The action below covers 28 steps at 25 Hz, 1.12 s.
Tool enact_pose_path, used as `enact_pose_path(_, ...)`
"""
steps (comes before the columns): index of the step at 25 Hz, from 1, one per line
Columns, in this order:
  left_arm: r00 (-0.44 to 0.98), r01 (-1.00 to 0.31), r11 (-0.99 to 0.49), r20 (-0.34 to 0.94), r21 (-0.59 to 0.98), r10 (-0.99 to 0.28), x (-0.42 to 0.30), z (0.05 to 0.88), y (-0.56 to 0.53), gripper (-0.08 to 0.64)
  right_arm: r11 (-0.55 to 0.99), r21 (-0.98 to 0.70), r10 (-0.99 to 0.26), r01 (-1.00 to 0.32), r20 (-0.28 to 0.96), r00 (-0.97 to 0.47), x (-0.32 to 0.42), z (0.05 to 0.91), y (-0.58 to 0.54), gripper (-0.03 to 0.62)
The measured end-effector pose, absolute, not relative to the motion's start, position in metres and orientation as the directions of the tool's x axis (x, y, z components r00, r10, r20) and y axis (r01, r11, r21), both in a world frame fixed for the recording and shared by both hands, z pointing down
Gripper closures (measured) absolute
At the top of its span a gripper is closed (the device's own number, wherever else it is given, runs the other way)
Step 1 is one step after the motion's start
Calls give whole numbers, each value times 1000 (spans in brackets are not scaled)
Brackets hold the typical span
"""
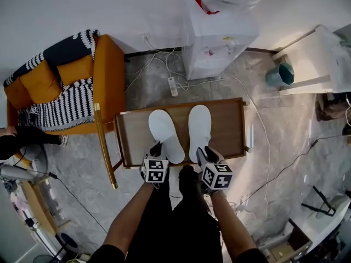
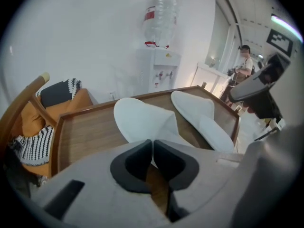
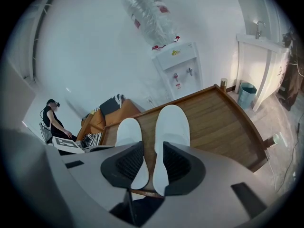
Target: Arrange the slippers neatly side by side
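Two flat, soft white slippers lay on the rimmed, wood-grain worktop. The left slipper sat at an angle, its thin heel pinched between the dark pads of the clenched left gripper. The right slipper lay straight, and the right gripper stood released, its ribbed jaws apart astride the rounded heel.

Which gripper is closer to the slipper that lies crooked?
Left. The left gripper is shut on the heel of the crooked slipper. The right gripper is open at the heel of the straight slipper, right beside the crooked one.
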<state>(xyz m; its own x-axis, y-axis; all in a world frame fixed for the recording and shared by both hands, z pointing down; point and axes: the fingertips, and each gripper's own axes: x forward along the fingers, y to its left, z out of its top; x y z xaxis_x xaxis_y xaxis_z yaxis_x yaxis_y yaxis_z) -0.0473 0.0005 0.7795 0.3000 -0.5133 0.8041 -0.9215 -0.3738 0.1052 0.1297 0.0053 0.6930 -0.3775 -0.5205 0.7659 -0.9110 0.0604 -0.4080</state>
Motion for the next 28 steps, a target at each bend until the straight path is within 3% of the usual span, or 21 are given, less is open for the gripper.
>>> enact_pose_path(9, 410, -874, -460, 744, 156, -527, -37, 741, -11, 537, 63, -413, -517, -908, 765, -384, 127, 694, 11, 468)
enact_pose_path(16, 452, -873, -411, 747, 261, -487, -30, 769, -3, 537, 59, -411, -512, -910, 770, -380, 125, 695, 17, 469)
enact_pose_path(28, 443, -886, -370, 745, 279, -498, -25, 783, -20, 537, 54, -403, -501, -914, 781, -373, 132, 702, 22, 471)
